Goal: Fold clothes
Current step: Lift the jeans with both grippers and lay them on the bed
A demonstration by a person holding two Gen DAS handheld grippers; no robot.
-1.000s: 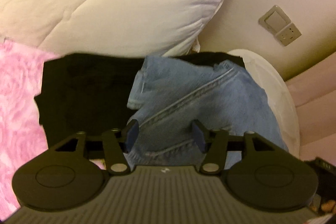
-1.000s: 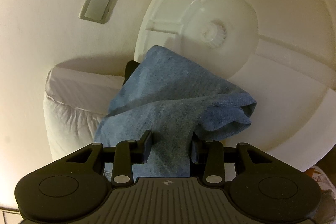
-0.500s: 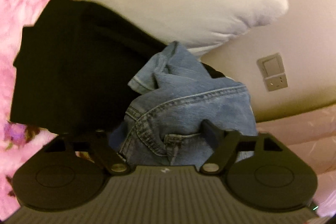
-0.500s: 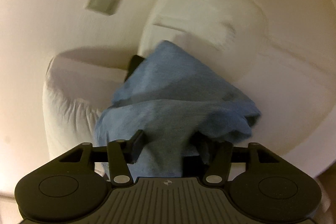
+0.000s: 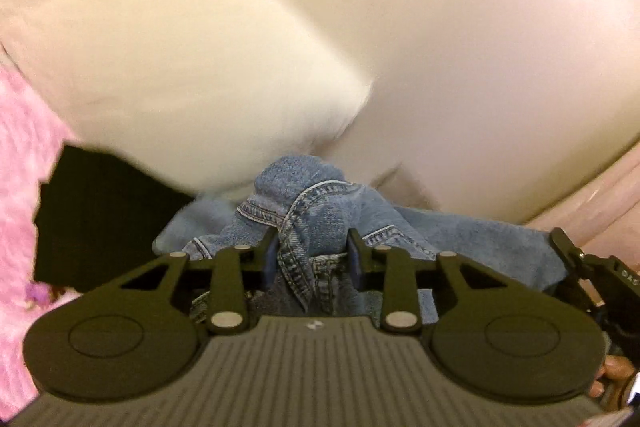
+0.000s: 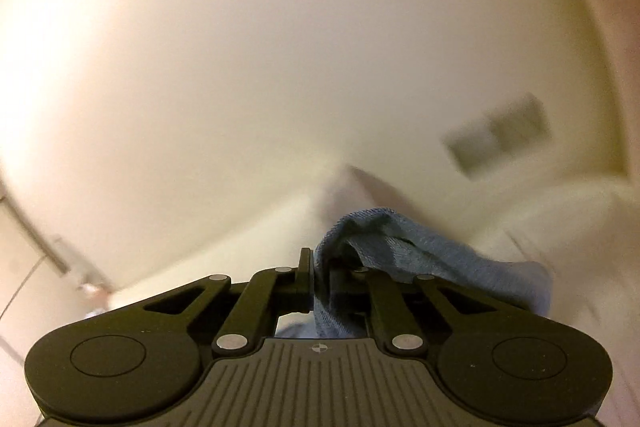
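Both grippers have risen since the earlier frames, so the round white lid behind the cloth has dropped out of the right wrist view and the wall now fills most of it. Left gripper (image 5: 312,257): its jaws are closing, with a bunched fold of the blue jeans (image 5: 316,215) between them; the pads sit against the denim on both sides. The jeans hang from the grip and spread rightward toward the other tool at the frame edge. Behind them lie a black garment (image 5: 100,223), a white pillow (image 5: 168,59) and a pink fluffy blanket (image 5: 20,163). Right gripper (image 6: 320,279): jaws pressed together, pinching an edge of the same jeans (image 6: 432,259), which drape off to the right. A blurred wall switch plate (image 6: 496,135) shows on the cream wall (image 6: 280,47). Motion blur softens both views.
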